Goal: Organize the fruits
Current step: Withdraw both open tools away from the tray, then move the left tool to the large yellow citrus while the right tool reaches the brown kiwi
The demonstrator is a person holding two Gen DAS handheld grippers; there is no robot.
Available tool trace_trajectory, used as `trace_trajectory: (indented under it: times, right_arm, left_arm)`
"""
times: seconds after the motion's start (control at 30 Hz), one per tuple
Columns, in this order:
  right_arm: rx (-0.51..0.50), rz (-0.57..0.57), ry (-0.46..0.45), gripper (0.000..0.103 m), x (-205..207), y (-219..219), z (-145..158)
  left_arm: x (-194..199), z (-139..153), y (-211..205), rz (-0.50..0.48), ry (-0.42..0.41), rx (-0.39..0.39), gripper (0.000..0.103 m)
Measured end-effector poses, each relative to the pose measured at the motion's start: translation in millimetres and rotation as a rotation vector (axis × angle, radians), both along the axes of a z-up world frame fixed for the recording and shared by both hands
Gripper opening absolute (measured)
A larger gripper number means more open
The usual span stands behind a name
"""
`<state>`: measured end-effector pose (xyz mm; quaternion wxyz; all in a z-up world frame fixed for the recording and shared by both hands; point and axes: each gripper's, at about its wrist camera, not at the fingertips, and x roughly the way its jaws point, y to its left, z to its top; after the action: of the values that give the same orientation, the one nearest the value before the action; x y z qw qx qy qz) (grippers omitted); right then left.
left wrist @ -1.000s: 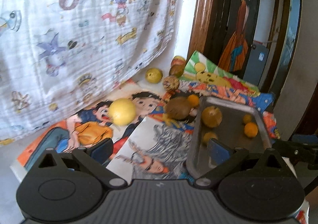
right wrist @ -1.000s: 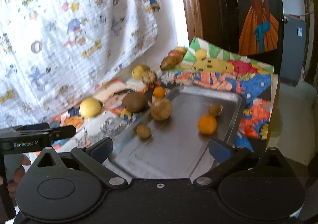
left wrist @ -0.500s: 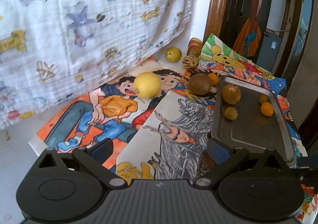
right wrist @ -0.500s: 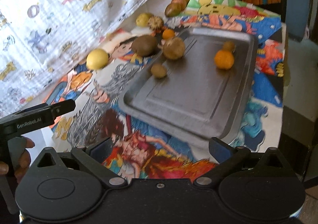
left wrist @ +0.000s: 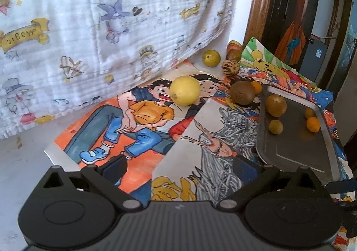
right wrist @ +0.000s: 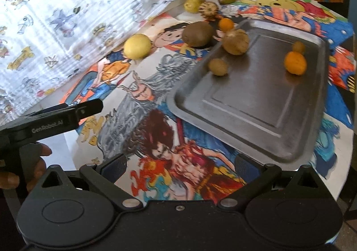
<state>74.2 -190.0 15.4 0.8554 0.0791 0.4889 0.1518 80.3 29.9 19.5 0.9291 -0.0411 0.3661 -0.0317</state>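
Observation:
A grey metal tray (right wrist: 245,103) (left wrist: 296,150) lies on cartoon posters and holds several small fruits, among them an orange one (right wrist: 295,62) and a brown round one (right wrist: 236,41). Off the tray lie a yellow lemon (left wrist: 184,90) (right wrist: 136,46), a brown kiwi (left wrist: 242,92) (right wrist: 197,33), a small orange (right wrist: 225,24) and more fruits by the wall (left wrist: 211,58). My left gripper (left wrist: 179,165) is open above the posters, nothing in it; the right wrist view shows it from the side (right wrist: 67,115). My right gripper (right wrist: 179,165) is open above the tray's near edge, empty.
A white cloth with cartoon prints (left wrist: 100,28) hangs along the back left. A wooden door frame (left wrist: 258,5) and a dark poster stand behind the fruits. The table's edge drops off at the right (right wrist: 348,161). A person's hand (right wrist: 26,161) holds the left gripper.
Both grippers have pulled back and risen from the tray; more of the posters and the near table edge shows. The fruits have not moved.

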Motion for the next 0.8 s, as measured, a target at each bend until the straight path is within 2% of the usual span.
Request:
trace_trajectory:
  times: [0.67, 0.8]
  right_arm:
    - [0.017, 0.047, -0.082, 0.102, 44.1, 10.4, 18.3]
    - [0.007, 0.041, -0.133, 0.102, 54.6, 3.1, 24.3]
  left_arm:
    - [31.8, 3.8, 8.8, 0.048, 0.001, 0.039, 0.103]
    - [40.7, 5.8, 6.9, 0.05, -0.014, 0.038, 0.103]
